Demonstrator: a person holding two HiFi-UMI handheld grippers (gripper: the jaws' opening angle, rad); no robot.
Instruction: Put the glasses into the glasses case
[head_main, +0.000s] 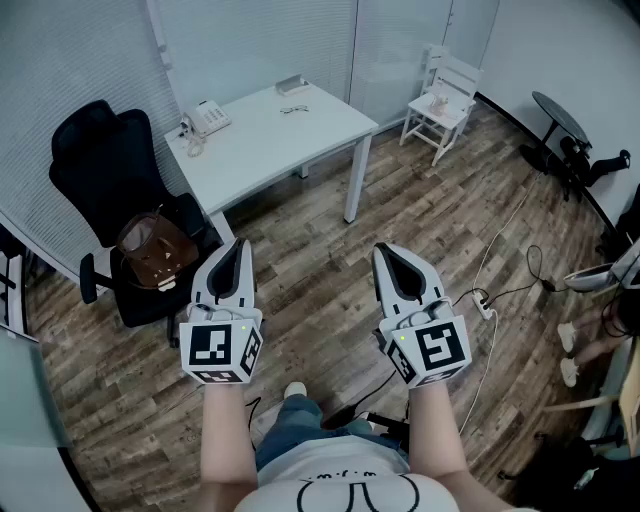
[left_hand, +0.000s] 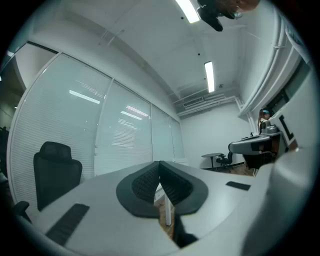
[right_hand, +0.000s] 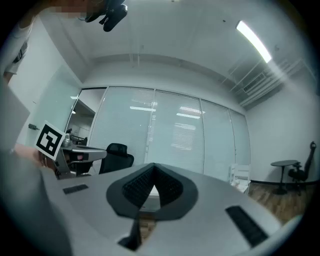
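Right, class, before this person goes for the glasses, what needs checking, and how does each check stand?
1. Glasses lying free on the white table: ok.
2. Glasses case beside them: ok.
3. Case open: cannot tell, too small.
4. Left claw empty: ok; jaws apart: not ok, together.
5. Right claw empty: ok; jaws apart: not ok, together.
6. Table within reach: not ok, claws over the floor, short of it.
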